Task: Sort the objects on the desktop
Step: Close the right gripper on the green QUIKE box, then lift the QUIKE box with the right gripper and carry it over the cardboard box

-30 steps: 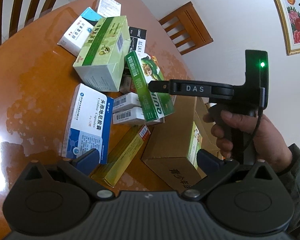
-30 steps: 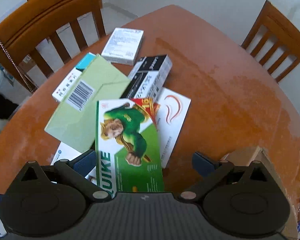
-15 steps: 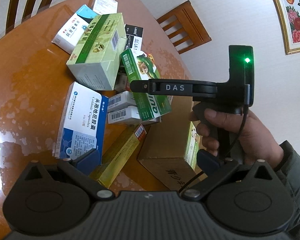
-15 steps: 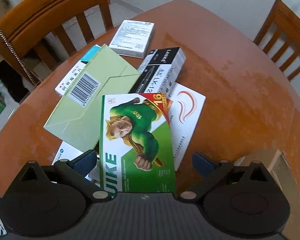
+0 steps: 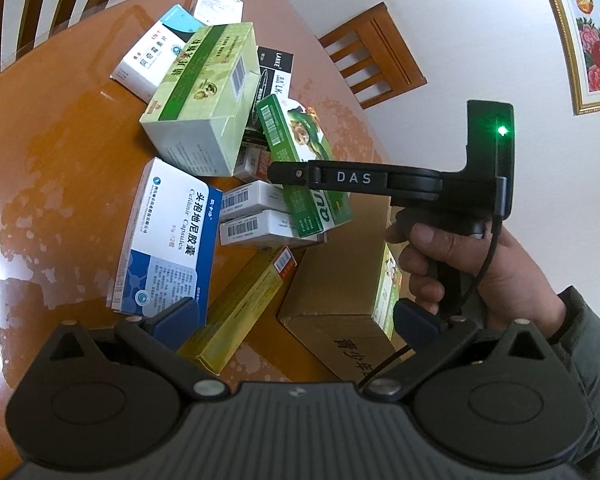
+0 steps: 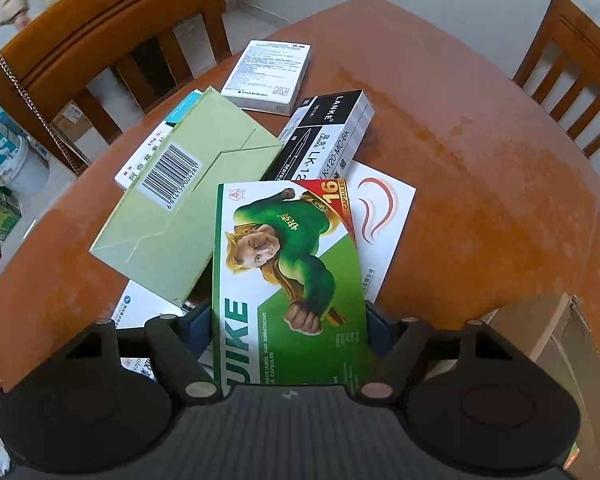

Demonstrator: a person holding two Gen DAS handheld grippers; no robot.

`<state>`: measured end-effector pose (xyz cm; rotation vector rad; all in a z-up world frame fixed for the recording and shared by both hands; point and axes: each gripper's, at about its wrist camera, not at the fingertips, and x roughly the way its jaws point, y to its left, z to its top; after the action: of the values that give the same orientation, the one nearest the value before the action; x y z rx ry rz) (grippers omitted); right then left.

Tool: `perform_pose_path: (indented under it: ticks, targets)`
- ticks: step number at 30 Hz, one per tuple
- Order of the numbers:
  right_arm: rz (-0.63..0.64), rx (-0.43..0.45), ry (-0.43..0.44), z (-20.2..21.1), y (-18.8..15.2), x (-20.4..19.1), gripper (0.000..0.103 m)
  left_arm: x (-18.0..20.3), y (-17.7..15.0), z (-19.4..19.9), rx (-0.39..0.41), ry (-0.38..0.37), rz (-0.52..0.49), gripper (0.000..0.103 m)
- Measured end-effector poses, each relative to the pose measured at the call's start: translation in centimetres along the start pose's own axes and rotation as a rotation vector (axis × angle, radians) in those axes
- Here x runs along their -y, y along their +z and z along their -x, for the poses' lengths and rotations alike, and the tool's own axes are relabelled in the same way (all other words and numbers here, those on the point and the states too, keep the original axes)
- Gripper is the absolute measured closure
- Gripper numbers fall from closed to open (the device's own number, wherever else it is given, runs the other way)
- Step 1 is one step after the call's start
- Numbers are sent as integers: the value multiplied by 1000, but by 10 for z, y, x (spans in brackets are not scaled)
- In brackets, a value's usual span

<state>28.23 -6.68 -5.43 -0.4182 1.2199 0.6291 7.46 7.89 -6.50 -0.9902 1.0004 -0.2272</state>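
Right gripper (image 6: 290, 322): jaws have just been closing and now stand against both long edges of the green QUIKE box (image 6: 288, 264) — clamped on it, by the look of the right wrist view.
Green QUIKE box: tilted, on top of the pile of medicine boxes, its near end between the blue pads, its far end over the black LANKE box (image 6: 324, 136) and the white box with red swirl (image 6: 384, 216).
Right hand (image 5: 472, 268): wraps the handle of its gripper; seen from the left wrist view above the cardboard box (image 5: 336, 300).
Left gripper (image 5: 296, 316): jaws wide apart, nothing between the pads; it hangs over the near edge of the pile.
Pale green box (image 5: 200, 96): the tallest in the pile, just left of the green box, barcode face up.
Blue-and-white Cefdinir box (image 5: 168, 240): flat on the table (image 5: 60, 152), its near corner just behind the left pad.
Yellow-green long box (image 5: 240, 308): lies between the Cefdinir box and the cardboard box — touching the latter or not, cannot tell.
Small white barcode boxes (image 5: 260, 220): two stacked, under the near end of the green box.
Surroundings: wooden chair (image 6: 112, 44) beyond the far table edge.
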Motion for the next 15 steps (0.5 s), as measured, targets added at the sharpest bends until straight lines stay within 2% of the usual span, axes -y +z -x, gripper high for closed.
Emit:
perform_pose_path:
  ticks: [5,10,13,15]
  targets:
    - [-11,15,8,5,-2,1,25,1,0,-3,-2,0,-2,0]
    - [-20,-11,15,2,-5,2,24,3,0,-5,-3,-4,-14,0]
    - [-43,-4,4,3,-3,4,15,3,-2,-5,-3,-3,-15,0]
    - [-54,0,-1,4,-2,5,15,2,-2,-5,-3,-3,-10,0]
